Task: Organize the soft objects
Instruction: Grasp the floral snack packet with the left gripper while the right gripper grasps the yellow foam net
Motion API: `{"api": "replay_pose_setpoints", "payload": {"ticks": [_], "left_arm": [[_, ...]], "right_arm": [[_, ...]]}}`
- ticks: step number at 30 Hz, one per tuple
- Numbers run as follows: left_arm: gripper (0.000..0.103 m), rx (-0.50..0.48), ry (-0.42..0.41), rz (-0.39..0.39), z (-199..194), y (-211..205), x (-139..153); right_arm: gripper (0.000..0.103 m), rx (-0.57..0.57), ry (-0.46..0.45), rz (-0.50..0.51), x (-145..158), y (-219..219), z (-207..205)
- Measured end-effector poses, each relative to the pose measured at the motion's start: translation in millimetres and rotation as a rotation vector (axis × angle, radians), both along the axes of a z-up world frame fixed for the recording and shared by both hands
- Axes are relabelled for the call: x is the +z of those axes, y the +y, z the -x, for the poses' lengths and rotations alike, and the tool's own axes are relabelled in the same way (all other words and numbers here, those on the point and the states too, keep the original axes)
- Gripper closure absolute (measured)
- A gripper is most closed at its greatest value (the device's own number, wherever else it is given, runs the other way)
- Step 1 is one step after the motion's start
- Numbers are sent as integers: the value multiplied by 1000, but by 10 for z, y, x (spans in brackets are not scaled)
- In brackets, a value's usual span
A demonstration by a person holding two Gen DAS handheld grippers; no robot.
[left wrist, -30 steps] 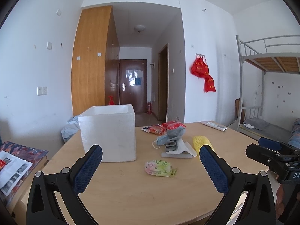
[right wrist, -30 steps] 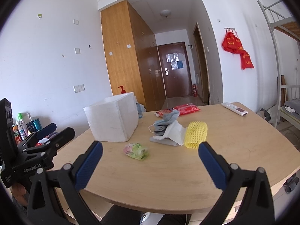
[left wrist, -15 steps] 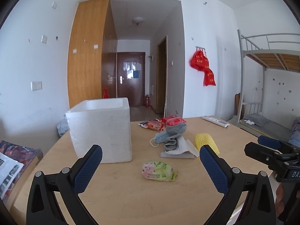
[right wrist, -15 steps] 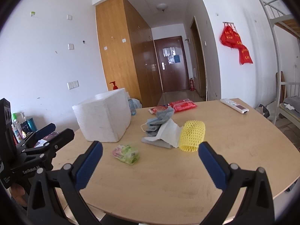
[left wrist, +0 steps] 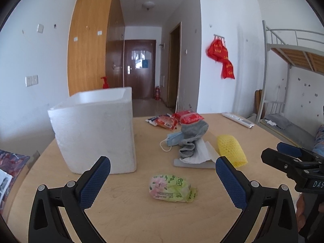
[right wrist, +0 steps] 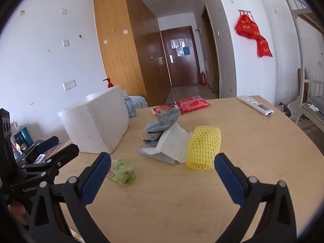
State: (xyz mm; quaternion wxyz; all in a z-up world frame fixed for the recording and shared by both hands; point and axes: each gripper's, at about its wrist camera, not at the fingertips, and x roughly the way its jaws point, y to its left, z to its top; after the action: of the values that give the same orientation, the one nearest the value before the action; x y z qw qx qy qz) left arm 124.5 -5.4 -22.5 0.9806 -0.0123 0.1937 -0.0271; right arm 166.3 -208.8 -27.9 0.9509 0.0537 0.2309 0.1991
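Two grippers with blue-padded black fingers hover over the near edge of a pale round wooden table (left wrist: 125,218), both spread wide and holding nothing: the left gripper (left wrist: 163,181) and the right gripper (right wrist: 162,175). Landmark is the white foam box (left wrist: 95,129), open-topped, standing on the table's left part. Nearest, just right of the box's front corner, lies a green and pink flowered plastic packet (left wrist: 171,188), between the left gripper's fingers in its view. Farther right of the box sits a heap: a white tissue (right wrist: 174,143), a grey sock (left wrist: 192,136), a pale blue face mask (left wrist: 173,138). A yellow foam net sleeve (right wrist: 203,146) touches the tissue's right side. Beyond the heap, right of the box's far end, lie two red plastic packets (right wrist: 192,103).
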Motion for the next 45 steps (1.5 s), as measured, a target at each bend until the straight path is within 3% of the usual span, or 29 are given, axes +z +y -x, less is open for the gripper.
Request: {"api": "replay_pose_setpoints", "payload": {"ticks": [9, 19, 30, 37, 40, 44, 45], "left_arm": [[0, -11, 131, 5, -400, -24, -208], [0, 3, 380, 28, -972, -8, -565], [5, 10, 494, 22, -1169, 16, -772], [25, -2, 504, 16, -1179, -1, -794], [32, -23, 513, 27, -1186, -17, -814], [37, -23, 510, 33, -1148, 9, -802], [44, -25, 506, 36, -1139, 17, -798]], "right_arm": [[0, -25, 96, 20, -136, -26, -354], [0, -90, 239, 58, -300, -149, -807], [0, -136, 335, 89, -490, -229, -1182], [1, -145, 338, 95, -514, -238, -1245], [8, -142, 352, 99, -537, -233, -1276], [33, -120, 372, 97, -573, -220, -1299], [37, -113, 378, 104, -583, -207, -1303]]}}
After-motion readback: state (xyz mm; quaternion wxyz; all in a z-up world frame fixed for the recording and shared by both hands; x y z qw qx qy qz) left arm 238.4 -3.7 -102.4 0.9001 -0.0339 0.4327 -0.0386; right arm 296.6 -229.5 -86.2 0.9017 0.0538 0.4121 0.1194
